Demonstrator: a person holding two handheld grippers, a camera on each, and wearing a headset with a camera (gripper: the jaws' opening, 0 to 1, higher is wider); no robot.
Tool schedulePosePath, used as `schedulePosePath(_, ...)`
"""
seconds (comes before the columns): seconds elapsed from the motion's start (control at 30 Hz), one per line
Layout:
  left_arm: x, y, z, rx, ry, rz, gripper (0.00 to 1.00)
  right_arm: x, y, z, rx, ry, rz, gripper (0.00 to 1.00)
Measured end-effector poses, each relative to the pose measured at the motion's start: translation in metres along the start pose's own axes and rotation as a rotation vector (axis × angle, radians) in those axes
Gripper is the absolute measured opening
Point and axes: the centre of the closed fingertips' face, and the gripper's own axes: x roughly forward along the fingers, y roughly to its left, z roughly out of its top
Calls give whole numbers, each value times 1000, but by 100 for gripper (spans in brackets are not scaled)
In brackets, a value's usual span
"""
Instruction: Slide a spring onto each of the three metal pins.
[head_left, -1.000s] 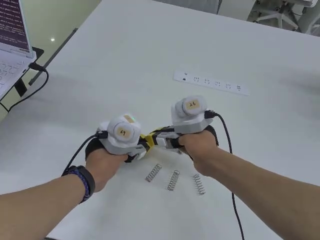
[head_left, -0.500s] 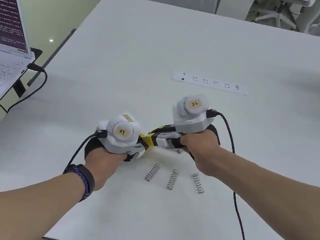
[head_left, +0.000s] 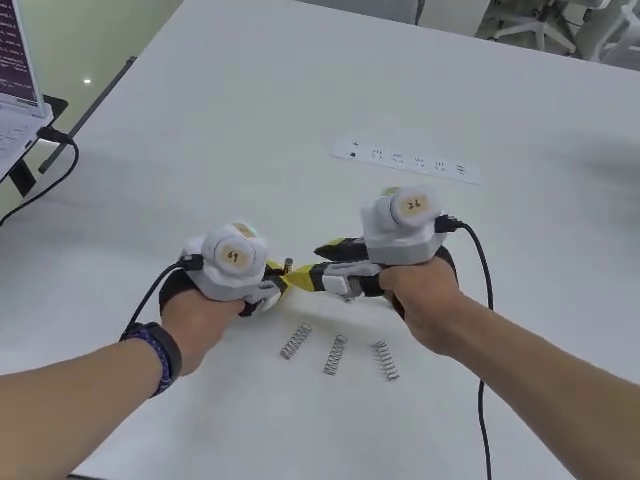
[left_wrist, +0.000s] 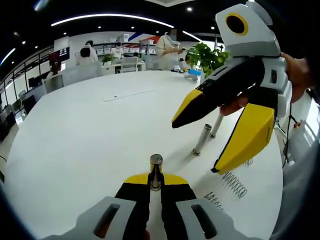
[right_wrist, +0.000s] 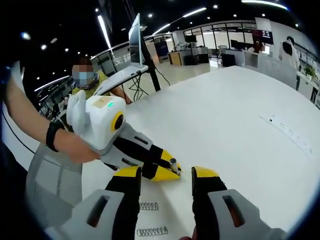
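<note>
My left gripper (left_wrist: 156, 179) (head_left: 283, 277) is shut on a short metal pin (left_wrist: 156, 167), which stands upright between its yellow tips. My right gripper (right_wrist: 167, 174) (head_left: 310, 266) is open and faces it tip to tip, its jaws just beyond the pin's top (right_wrist: 173, 162). Two more metal pins (left_wrist: 202, 140) (left_wrist: 216, 126) stand on the white table behind the right gripper's jaws. Three springs (head_left: 294, 341) (head_left: 334, 354) (head_left: 384, 360) lie loose on the table just below both grippers. Nothing is between the right gripper's fingers.
A white power strip (head_left: 405, 161) lies further back on the table (head_left: 250, 120). At the far left edge are a laptop (head_left: 15, 70) and a black cable (head_left: 45, 165). Cables trail from both grippers. People stand at distant desks.
The camera has shifted slightly. My right gripper has drawn a little to the right, away from the left one, and its jaws now show spread. The springs have not moved.
</note>
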Motion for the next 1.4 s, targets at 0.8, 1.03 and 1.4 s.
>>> schedulePosePath(0.8,5,-1,-13,-50,45,9,8,-45,0,20,12,-120,-53,43)
schedulePosePath(1.03,4,1,-14,-57,47,16,11,-53,-2,21,13,-136,-61,43)
schedulePosePath(1.4,-8,6,-19,-74,63,19,18,-67,-8,11,31,-140,-82,43)
